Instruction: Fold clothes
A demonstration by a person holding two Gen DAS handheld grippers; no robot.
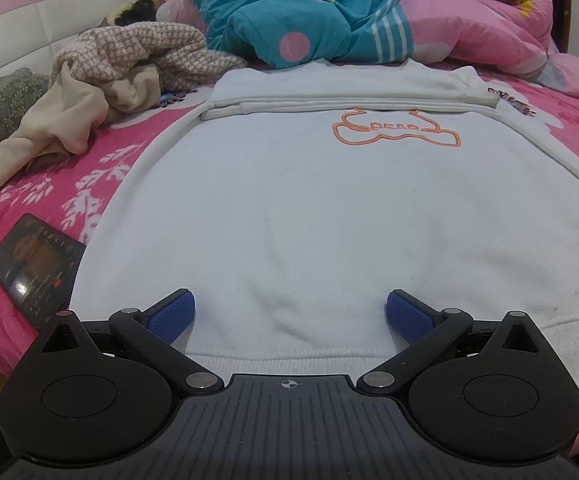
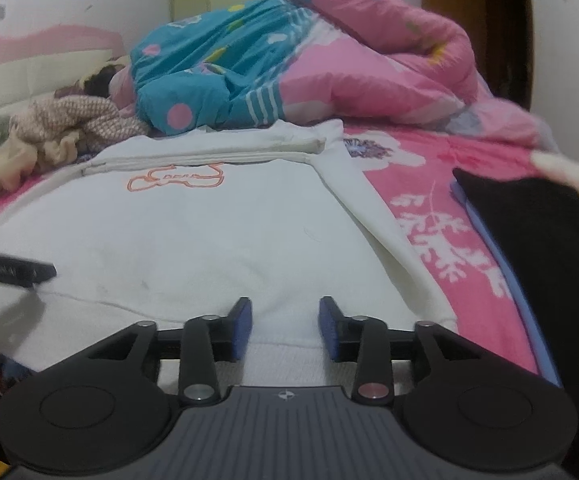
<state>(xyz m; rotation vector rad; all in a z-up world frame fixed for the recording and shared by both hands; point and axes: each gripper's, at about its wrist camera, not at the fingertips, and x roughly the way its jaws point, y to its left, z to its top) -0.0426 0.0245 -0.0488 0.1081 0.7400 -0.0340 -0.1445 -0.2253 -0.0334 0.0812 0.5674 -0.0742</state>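
We saw the white fleece sweatshirt (image 1: 309, 208) flat on the pink plush bed (image 1: 101, 168), ribbed hem nearest. Left gripper (image 1: 290, 312) jaws spread wide; right gripper (image 2: 285, 328) jaws parted, ribbed blue pads (image 2: 243, 332) pinching nothing.

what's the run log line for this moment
stage: fold start | sweatshirt: flat on bed, sleeves folded in | left claw: open over hem | right claw: open over hem | holding: nothing
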